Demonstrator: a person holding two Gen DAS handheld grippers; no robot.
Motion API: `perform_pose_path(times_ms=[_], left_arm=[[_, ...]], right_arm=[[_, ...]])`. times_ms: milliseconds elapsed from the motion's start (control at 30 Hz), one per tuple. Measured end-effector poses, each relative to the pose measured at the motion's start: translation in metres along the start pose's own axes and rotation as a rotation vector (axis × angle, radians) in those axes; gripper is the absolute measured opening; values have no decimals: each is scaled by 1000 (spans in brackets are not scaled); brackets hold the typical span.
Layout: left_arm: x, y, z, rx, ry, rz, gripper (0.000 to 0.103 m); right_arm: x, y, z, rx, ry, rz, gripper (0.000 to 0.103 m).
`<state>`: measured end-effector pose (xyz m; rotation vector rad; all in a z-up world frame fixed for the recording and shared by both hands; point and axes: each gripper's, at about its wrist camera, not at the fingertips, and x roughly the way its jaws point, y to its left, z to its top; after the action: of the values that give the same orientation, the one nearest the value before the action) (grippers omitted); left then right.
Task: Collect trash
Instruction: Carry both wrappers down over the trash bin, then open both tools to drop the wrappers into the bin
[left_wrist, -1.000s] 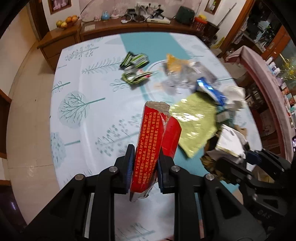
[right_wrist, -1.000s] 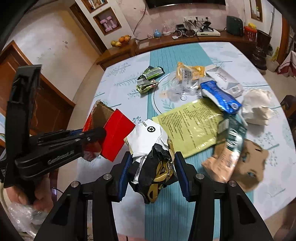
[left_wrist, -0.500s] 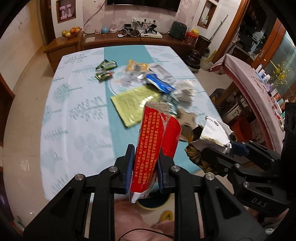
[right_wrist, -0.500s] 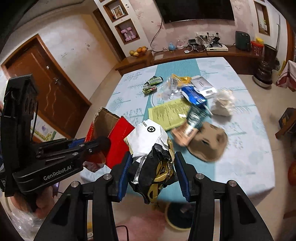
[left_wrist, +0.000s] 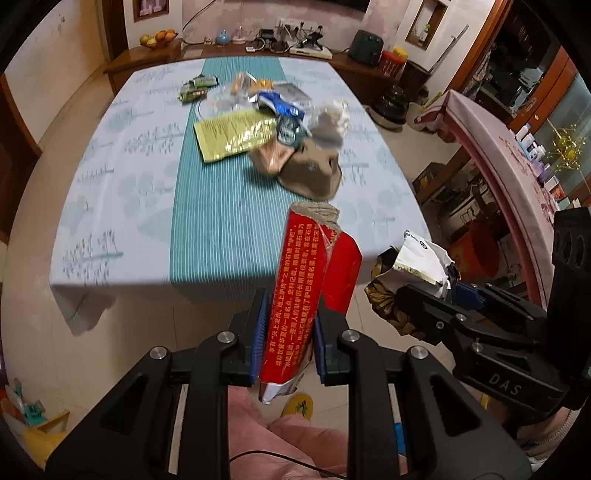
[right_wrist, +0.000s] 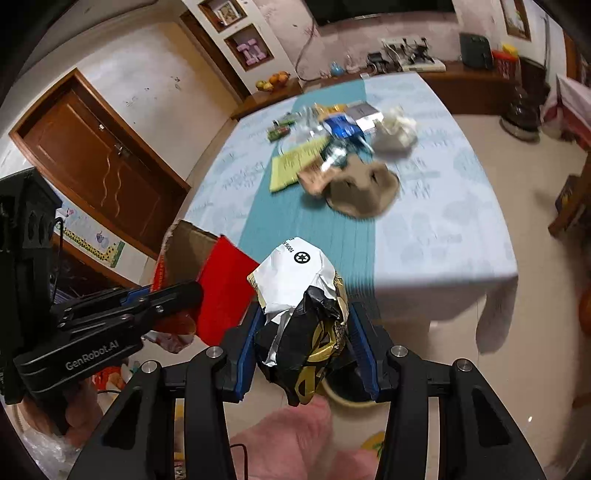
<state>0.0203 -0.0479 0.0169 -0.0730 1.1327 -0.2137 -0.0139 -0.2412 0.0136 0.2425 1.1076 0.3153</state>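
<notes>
My left gripper (left_wrist: 288, 336) is shut on a flattened red carton (left_wrist: 303, 280) with yellow print, held upright in front of the table's near edge. My right gripper (right_wrist: 303, 339) is shut on a crumpled black, gold and white wrapper (right_wrist: 303, 295); this wrapper (left_wrist: 410, 273) and the right gripper (left_wrist: 436, 299) show at the right of the left wrist view. The red carton (right_wrist: 221, 288) and left gripper (right_wrist: 177, 299) appear at the left of the right wrist view. Both grippers hang off the table, over the floor.
On the table (left_wrist: 122, 206) lie a yellow-green bag (left_wrist: 232, 134), a brown paper tray (left_wrist: 310, 173), a blue packet (left_wrist: 277, 105), white crumpled paper (left_wrist: 328, 120) and green wrappers (left_wrist: 195, 88). A pink trouser leg (left_wrist: 288, 439) is below. A door (right_wrist: 107, 173) stands left.
Both grippers have pulled back from above the table to beyond its near edge, each still holding its trash. The litter on the table now looks farther away.
</notes>
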Motion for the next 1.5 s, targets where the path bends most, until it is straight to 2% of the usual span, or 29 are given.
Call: perform_pose_path(times_ms=[200,367,633,967,1033,1133,1233,1333,1500], left_arm=[[16,3,-26,-1,45,12,19],[55,15,-44,-20,89,2,19],[146,41,-89,-22,140,-20,19],[269,79,-129,4,152,-26,23],[291,84,-134,10,152,-25,25],[321,92,-140,11,166,-35,36],[346,93,-146,22,192,-34,40],[360,92,-149,36,200,-29,54],[365,88,-149,35,193,-25,55]], right_arm=[[17,-19,-32,52,35,-25,45],[53,-35,-58,107,67,-49,46],[151,-64,-105,167,123,-100,48],[285,-104,-163,214,166,-121,53],[306,-110,-172,216,171,-125,55],[336,-122,-183,221,185,-147,61],[359,-131,-192,228,199,-170,63],[369,-137,-194,228,195,-184,69],[368,-145,-190,238,179,-225,69]])
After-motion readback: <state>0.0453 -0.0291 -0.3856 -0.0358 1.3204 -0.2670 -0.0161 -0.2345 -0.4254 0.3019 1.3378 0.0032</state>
